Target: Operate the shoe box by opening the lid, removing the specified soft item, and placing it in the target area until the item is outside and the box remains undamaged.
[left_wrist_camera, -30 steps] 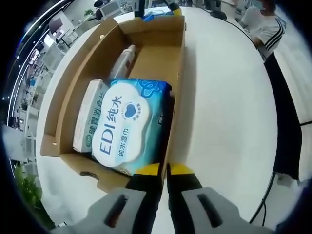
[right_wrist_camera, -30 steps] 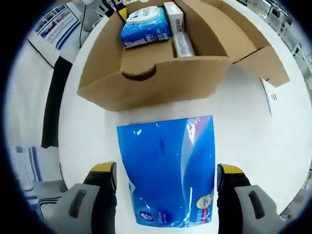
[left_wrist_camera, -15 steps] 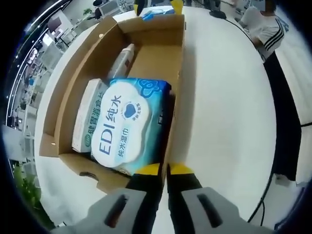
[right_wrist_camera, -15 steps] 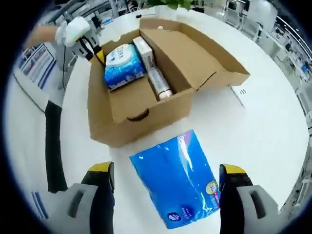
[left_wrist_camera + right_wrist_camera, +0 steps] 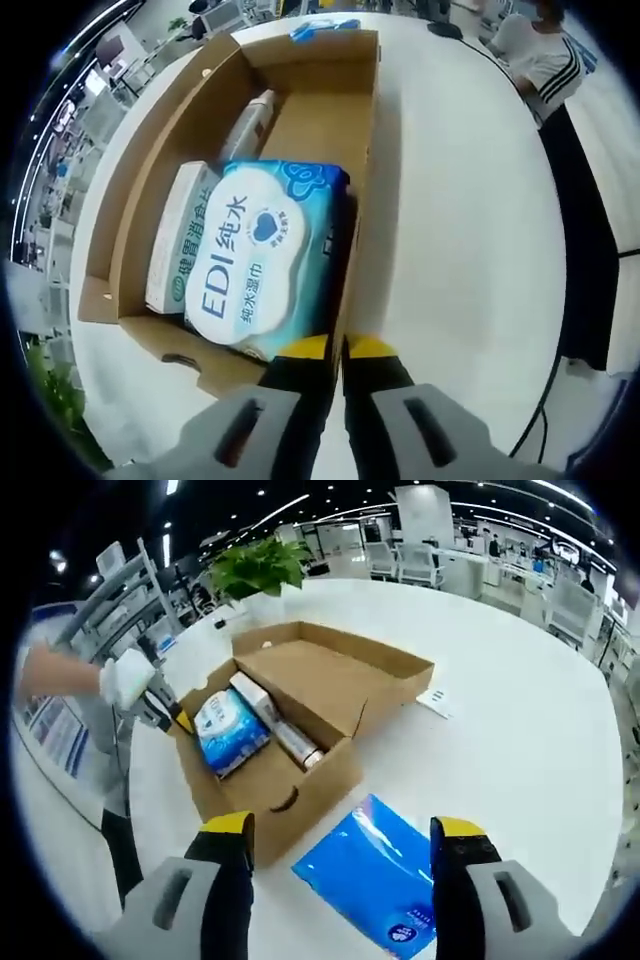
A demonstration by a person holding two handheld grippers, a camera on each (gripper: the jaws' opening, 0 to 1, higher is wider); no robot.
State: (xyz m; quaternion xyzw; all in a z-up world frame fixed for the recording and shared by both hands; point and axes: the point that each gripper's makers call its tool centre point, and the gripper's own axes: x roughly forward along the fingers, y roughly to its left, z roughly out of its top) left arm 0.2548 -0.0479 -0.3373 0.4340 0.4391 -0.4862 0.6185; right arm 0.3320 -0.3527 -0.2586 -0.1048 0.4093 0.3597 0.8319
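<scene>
The open cardboard shoe box (image 5: 362, 150) lies on a white table. Inside are a blue-and-white wet-wipes pack (image 5: 255, 260), a white-and-green carton (image 5: 178, 250) and a pale bottle (image 5: 250, 125). My left gripper (image 5: 338, 348) is shut on the box's near wall beside the wipes. In the right gripper view, the box (image 5: 320, 780) has its lid (image 5: 340, 675) folded back, and a gloved hand holds the left gripper (image 5: 175, 715) at the box's left end. A soft blue plastic pack (image 5: 375, 875) lies on the table outside the box. My right gripper (image 5: 344, 827) hangs open above it, touching nothing.
The round white table (image 5: 460, 220) has free room to the right of the box. A seated person (image 5: 535, 50) is at its far edge. In the right gripper view, a small white card (image 5: 432, 702) lies beyond the lid and a potted plant (image 5: 255, 570) stands at the back.
The right gripper has risen and drawn back from the blue pack, which stays flat on the table. The left gripper keeps its hold on the box wall.
</scene>
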